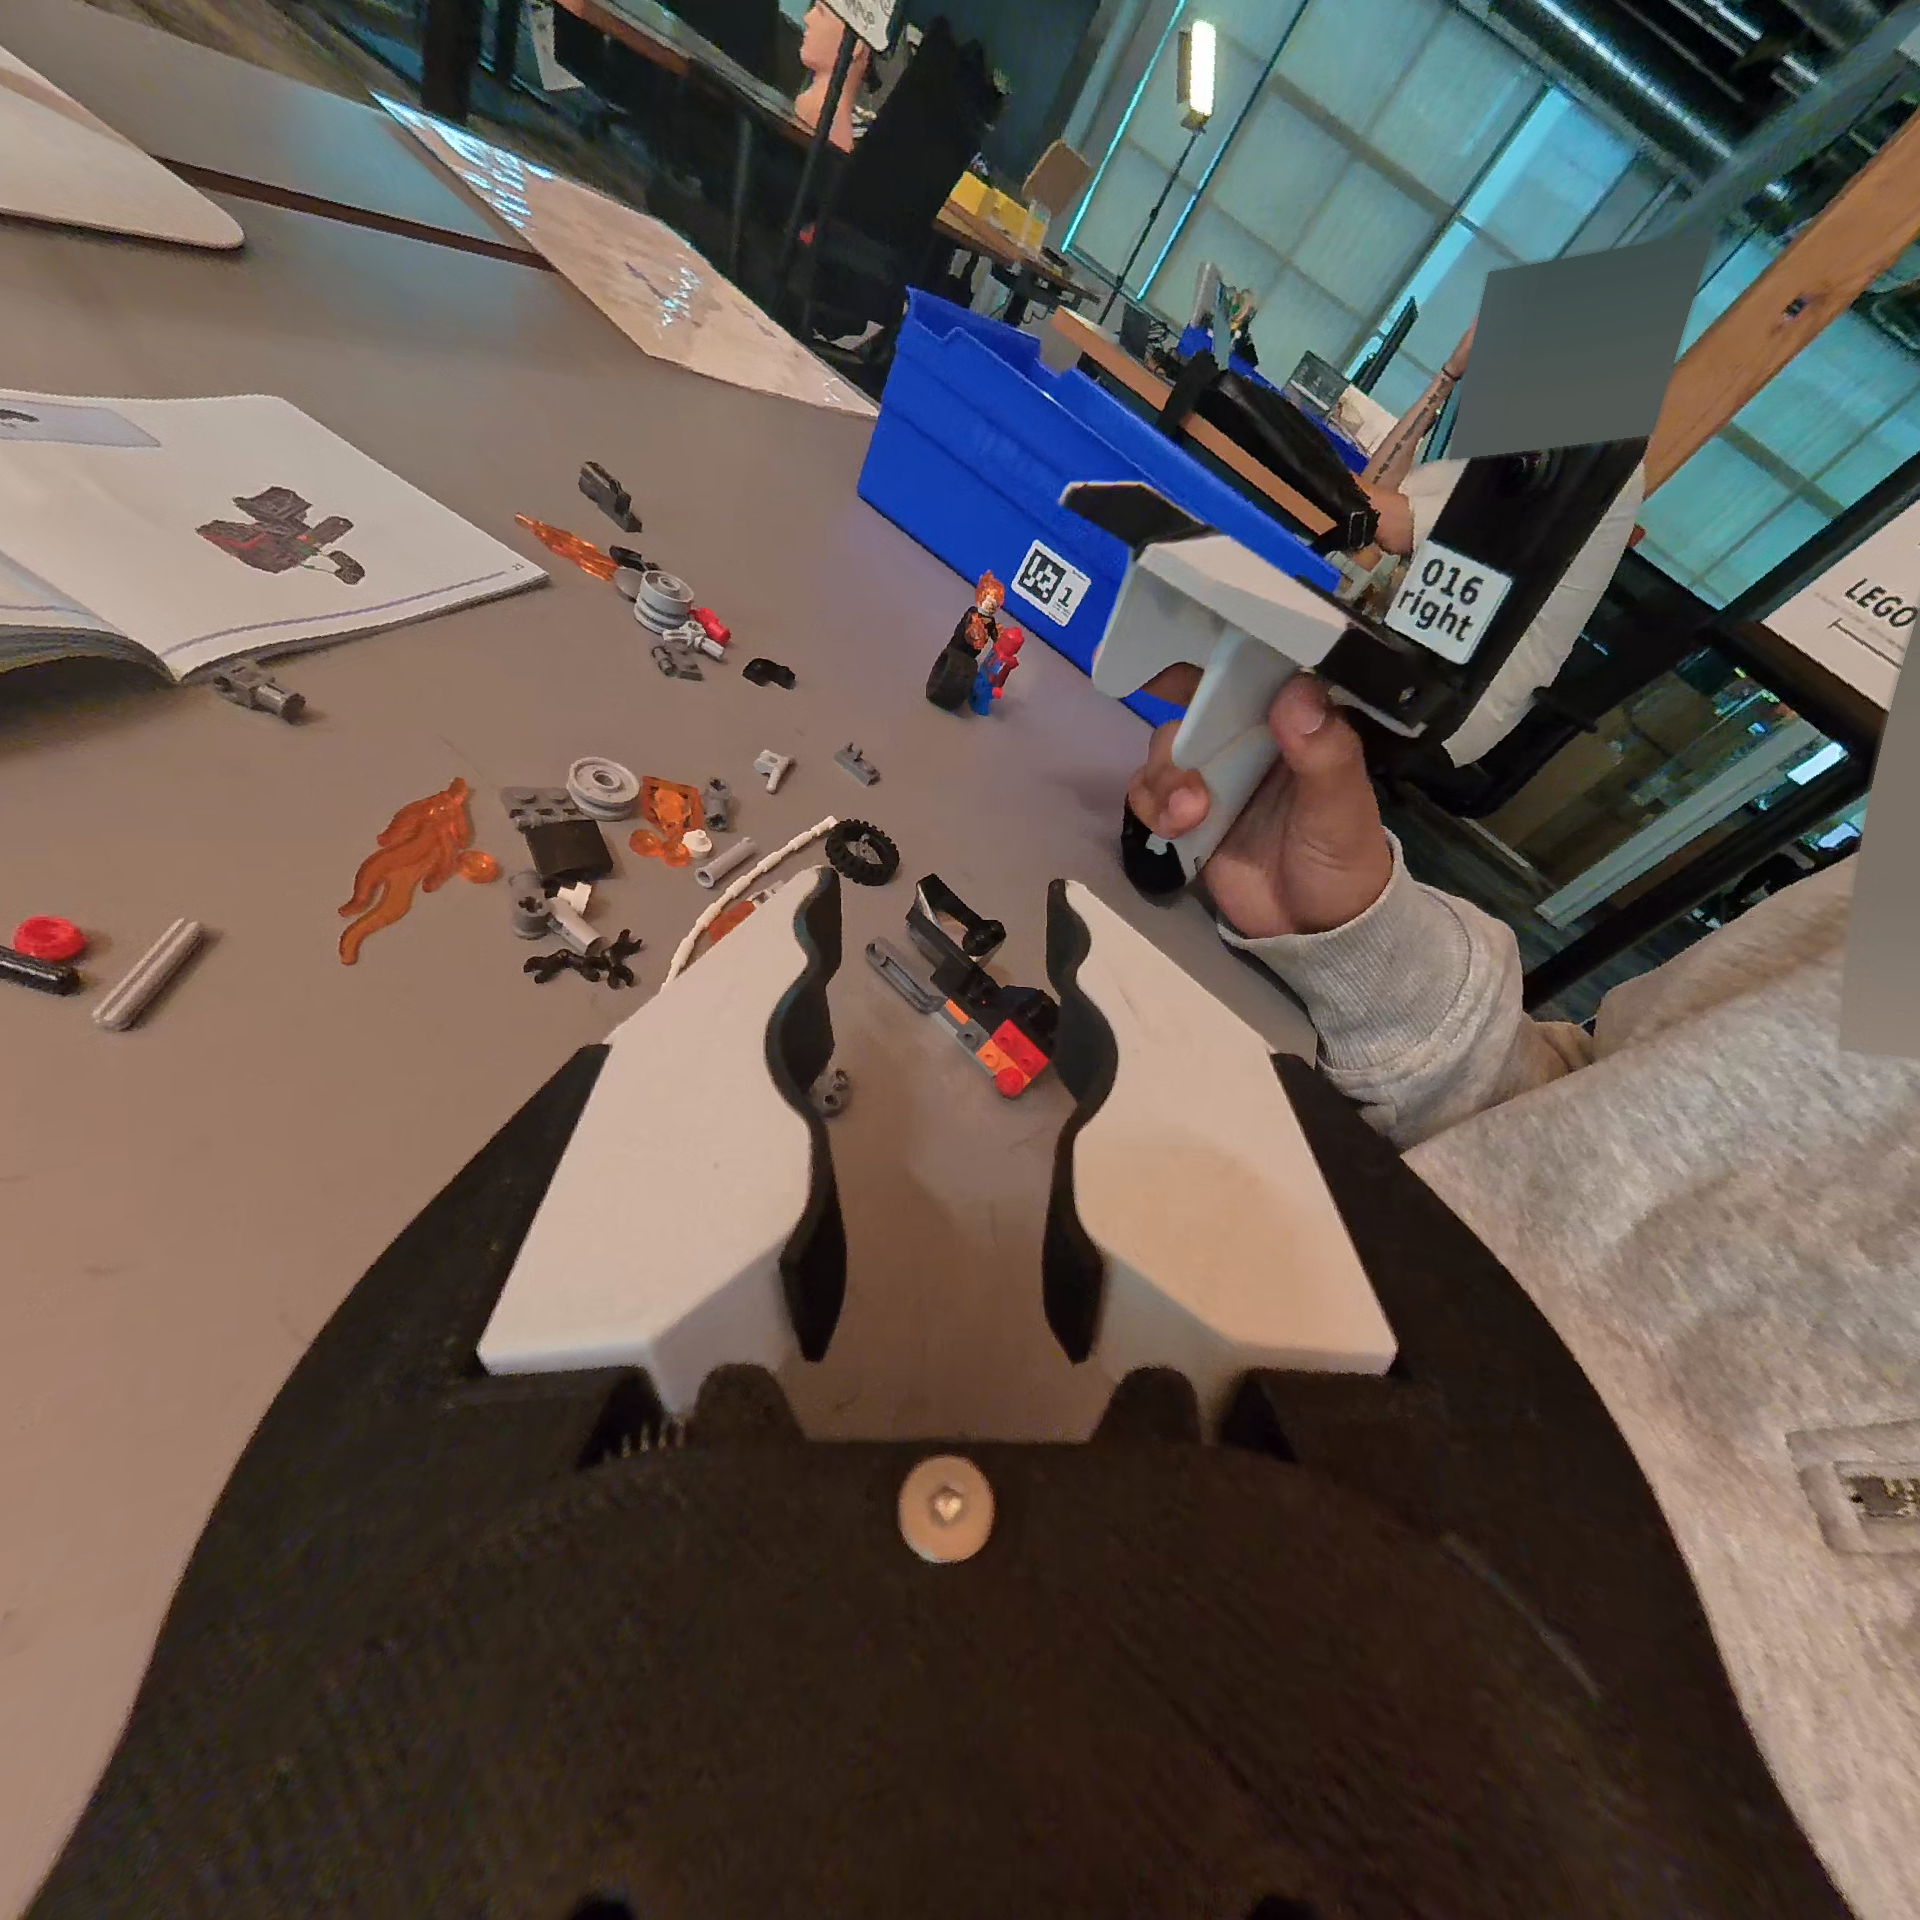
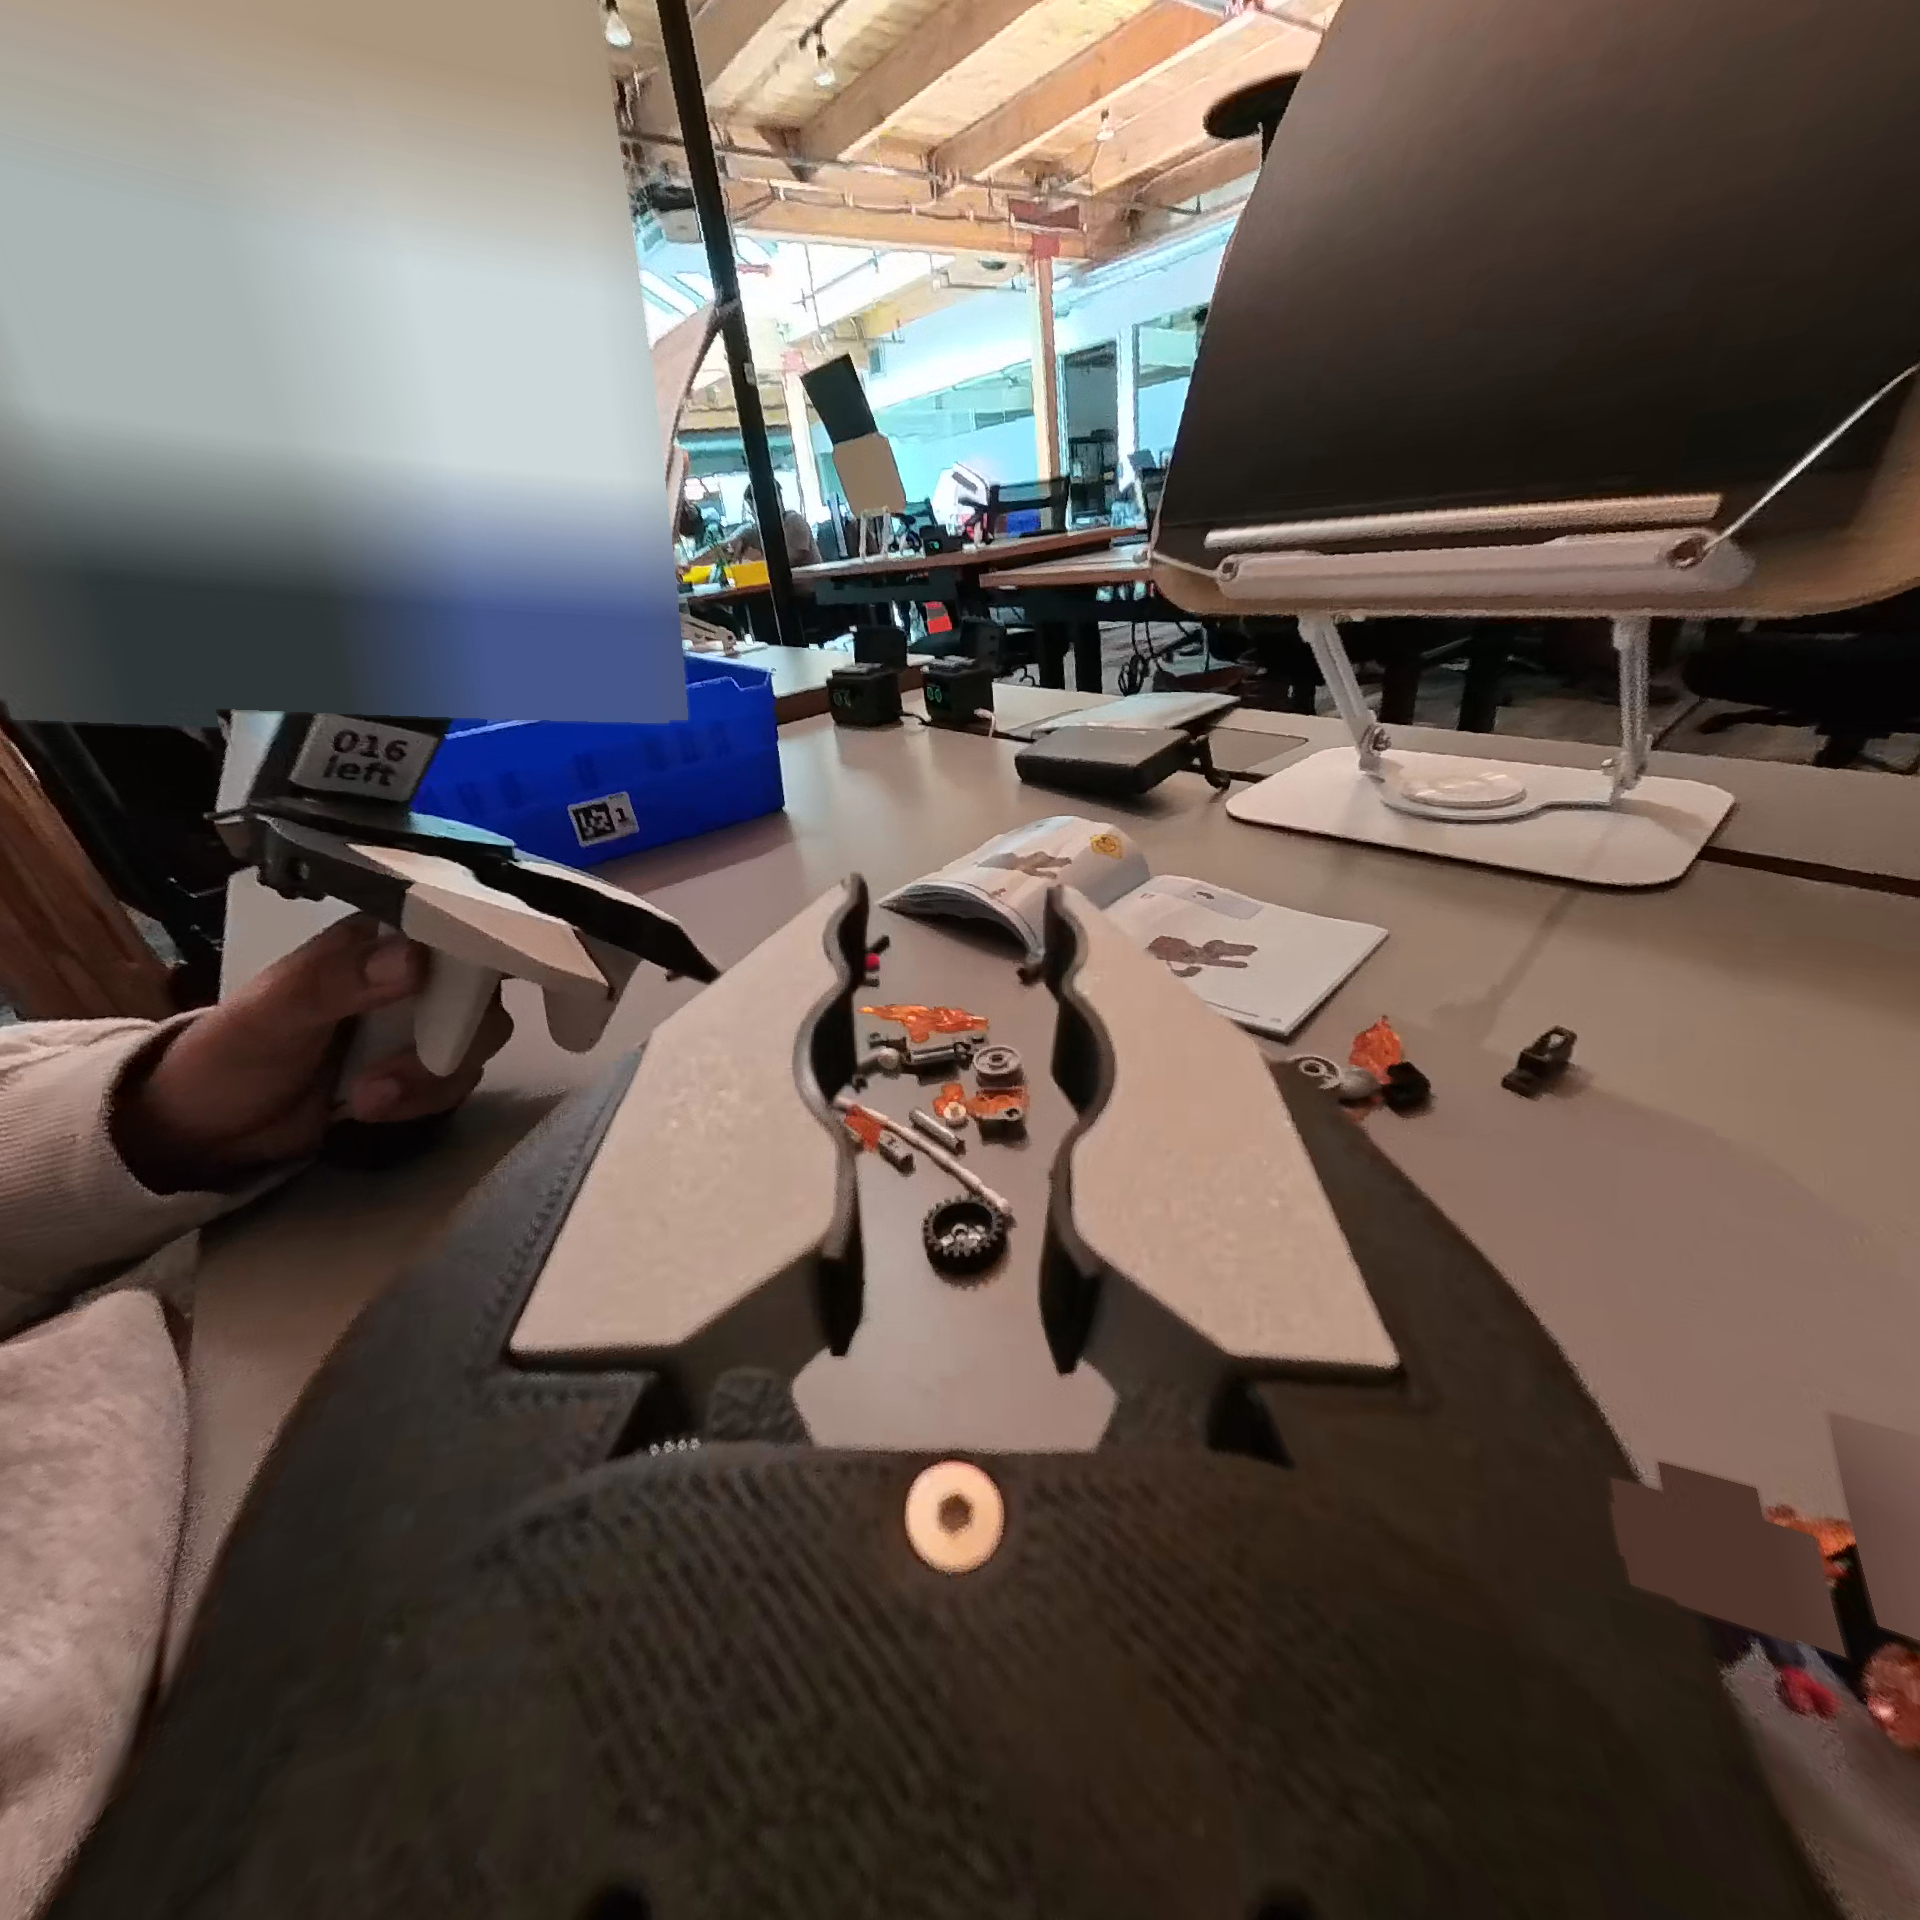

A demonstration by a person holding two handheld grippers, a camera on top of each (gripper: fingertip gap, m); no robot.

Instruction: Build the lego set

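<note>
one partly built lego assembly [image 1: 982, 1003], black with red and orange bricks at its near end, lay on the grey table [image 1: 312, 1195] at centre frame of the left wrist view, framed between the tips of the left gripper [image 1: 940, 904]. that gripper's jaws stood released, parted wide, nothing between them, and the assembly sat close against the inner edge of the right-hand finger. loose pieces scattered to the upper left of it: a small black toothed wheel [image 1: 862, 850], a white flexible hose [image 1: 748, 883], an orange translucent flame piece [image 1: 416, 857], grey pulley wheels [image 1: 603, 788], a grey ribbed bar [image 1: 151, 971] and a red round stud [image 1: 49, 937] at the left edge. two minifigures [image 1: 982, 649] stood beside a black tyre, just before a blue bin [image 1: 997, 468] in the upper centre. an open instruction booklet [image 1: 208, 540] lay at the left. the right gripper [image 2: 951, 920] hung over the loose pieces in its own view, jaws likewise released and empty, the toothed wheel showing on the table between its fingers. a white monitor stand [image 2: 1475, 805] occupied the upper right there.
</note>
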